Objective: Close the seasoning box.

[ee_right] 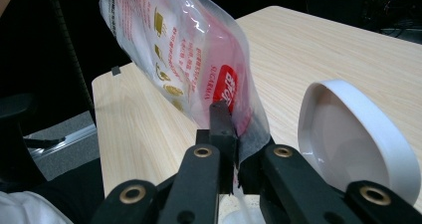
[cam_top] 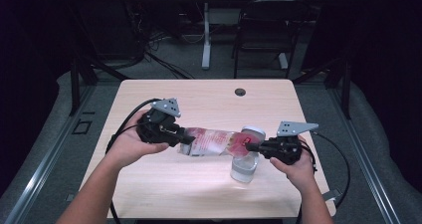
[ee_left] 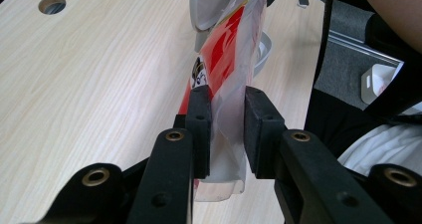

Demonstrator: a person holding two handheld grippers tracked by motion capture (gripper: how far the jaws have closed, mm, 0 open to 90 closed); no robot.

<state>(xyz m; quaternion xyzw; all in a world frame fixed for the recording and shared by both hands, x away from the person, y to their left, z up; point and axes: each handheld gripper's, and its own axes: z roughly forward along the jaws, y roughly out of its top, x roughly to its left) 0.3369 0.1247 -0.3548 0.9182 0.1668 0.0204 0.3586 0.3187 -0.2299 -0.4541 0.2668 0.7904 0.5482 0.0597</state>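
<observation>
A person held a clear plastic pouch (cam_top: 211,141) with red-and-white printing stretched nearly level above the worktop (cam_top: 199,104), one end in each hand-held tool. The left gripper (cam_top: 185,138) had its jaws pinching the pouch's sealed end, the film squeezed between the pads (ee_left: 200,129); the right gripper (cam_top: 249,146) had its jaws pressed together on the opposite edge, seen crumpled in the right gripper view. That right-hand end hung directly over a clear jar (cam_top: 245,164) standing near the front right of the worktop, with a white lid (ee_right: 356,134) beside the jaws in the right gripper view. The likeliest trouble from here appeared to be spillage: if the pouch tilted before its opening sat squarely above the jar, contents could scatter across the wood. The thin, slick film could also slide out of either pinch, and a sagging pouch might nudge the light jar over. The printing showed a red badge with white characters and rows of small gold pictograms beside vertical text, all too small or distorted to read; no brand could be made out.
</observation>
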